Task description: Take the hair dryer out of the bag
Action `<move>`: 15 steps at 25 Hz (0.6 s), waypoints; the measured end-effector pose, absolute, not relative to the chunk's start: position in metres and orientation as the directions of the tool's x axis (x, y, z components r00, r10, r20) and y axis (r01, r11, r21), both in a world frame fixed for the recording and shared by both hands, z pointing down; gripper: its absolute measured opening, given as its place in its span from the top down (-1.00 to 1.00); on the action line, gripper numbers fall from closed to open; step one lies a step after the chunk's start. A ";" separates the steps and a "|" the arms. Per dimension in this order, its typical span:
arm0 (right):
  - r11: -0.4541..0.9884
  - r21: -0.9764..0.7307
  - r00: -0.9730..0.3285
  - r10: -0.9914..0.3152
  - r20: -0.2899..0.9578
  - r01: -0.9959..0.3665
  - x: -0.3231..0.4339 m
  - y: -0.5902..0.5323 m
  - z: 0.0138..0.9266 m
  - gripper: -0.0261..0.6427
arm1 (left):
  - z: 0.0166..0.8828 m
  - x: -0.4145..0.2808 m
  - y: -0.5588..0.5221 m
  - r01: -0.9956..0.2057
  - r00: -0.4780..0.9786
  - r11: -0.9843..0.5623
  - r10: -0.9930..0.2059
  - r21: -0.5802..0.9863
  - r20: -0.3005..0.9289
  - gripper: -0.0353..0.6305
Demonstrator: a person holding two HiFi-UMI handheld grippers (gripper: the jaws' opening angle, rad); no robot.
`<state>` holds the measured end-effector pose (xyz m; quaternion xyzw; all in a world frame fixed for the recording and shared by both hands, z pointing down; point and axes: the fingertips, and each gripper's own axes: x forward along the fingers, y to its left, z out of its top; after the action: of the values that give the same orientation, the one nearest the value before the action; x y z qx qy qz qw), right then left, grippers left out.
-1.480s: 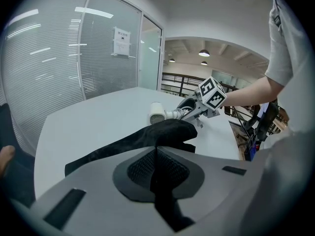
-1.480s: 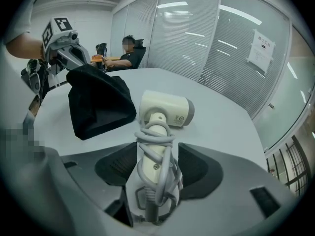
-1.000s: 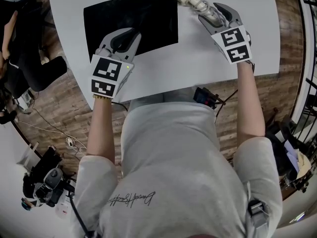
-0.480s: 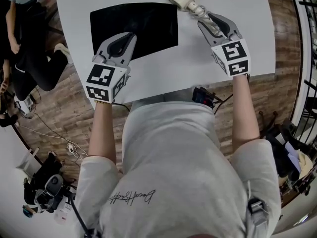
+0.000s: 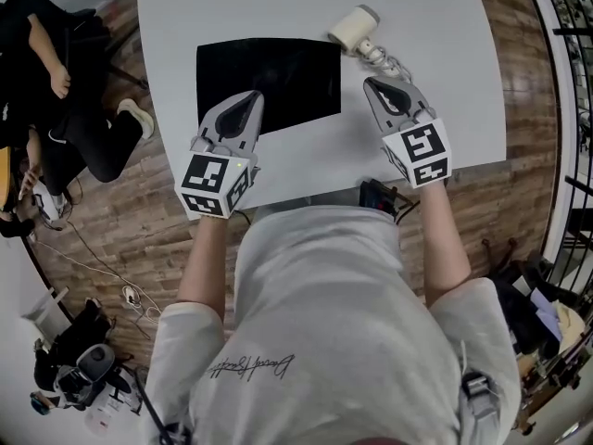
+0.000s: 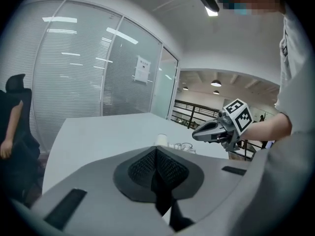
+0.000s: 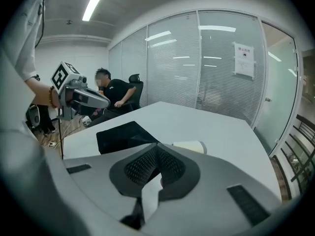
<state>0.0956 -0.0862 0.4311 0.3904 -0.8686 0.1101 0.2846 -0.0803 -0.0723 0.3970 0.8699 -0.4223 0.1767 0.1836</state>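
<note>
I hold both grippers above the near side of the white table (image 5: 454,82). My left gripper (image 5: 250,100) has its jaws pressed together with nothing between them, its tip over the near edge of the flat black bag (image 5: 278,72). My right gripper (image 5: 371,84) is likewise closed and empty. The hair dryer (image 5: 352,28) lies on the table just beside the bag's far right corner (fully outside it), with its cord (image 5: 382,60) bunched between it and the right gripper.

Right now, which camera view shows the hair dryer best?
The head view: the hair dryer lies clear on the table, beside the black bag. The right gripper view shows it partly hidden; the left gripper view, a small far piece.
</note>
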 end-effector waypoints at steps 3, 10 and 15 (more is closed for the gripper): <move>0.695 0.042 -0.562 -0.615 0.553 -0.718 0.080 -0.080 0.413 0.85 | 0.389 -0.086 -0.072 -0.809 0.571 -0.565 -0.691 0.160 0.444 0.86; 0.730 -0.053 -0.659 -0.580 0.479 -0.681 0.052 -0.073 0.381 0.85 | 0.367 -0.088 -0.065 -0.827 0.555 -0.537 -0.729 0.168 0.401 0.86; 0.737 -0.109 -0.697 -0.565 0.441 -0.667 0.037 -0.067 0.367 0.85 | 0.365 -0.086 -0.055 -0.829 0.555 -0.524 -0.732 0.195 0.395 0.86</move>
<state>0.0368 -0.0673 0.3674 0.3377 -0.9118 0.1312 0.1932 -0.0859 -0.0546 0.3646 0.8627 -0.4524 0.1330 0.1828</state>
